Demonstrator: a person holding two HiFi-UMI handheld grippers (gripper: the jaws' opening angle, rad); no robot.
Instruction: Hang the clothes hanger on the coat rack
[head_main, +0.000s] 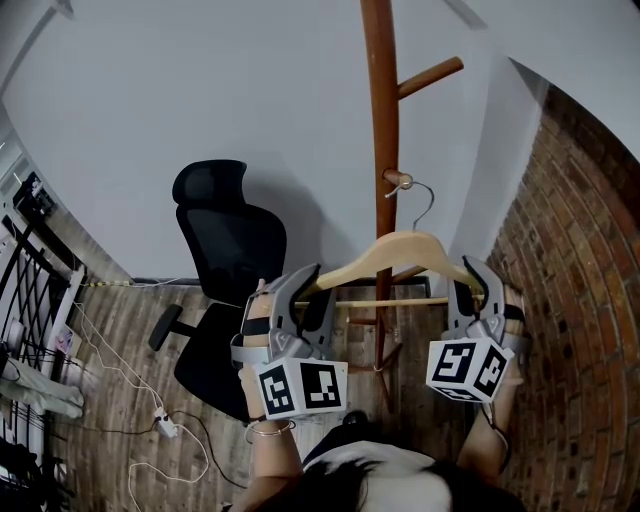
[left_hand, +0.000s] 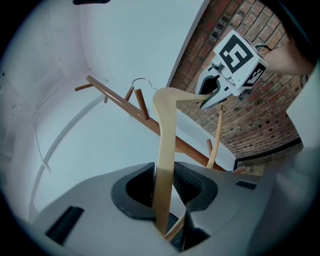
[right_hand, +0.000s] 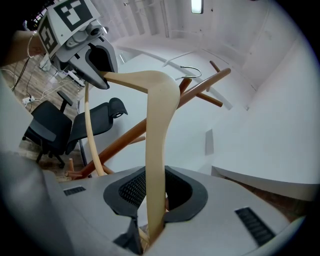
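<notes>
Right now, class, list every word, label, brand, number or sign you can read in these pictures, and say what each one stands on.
No readable text anywhere.
Left cube and right cube: only black-and-white square marker patterns, no letters or digits.
Hanger, coat rack, office chair: no print visible.
Shelving at the left edge: too small to read anything.
</notes>
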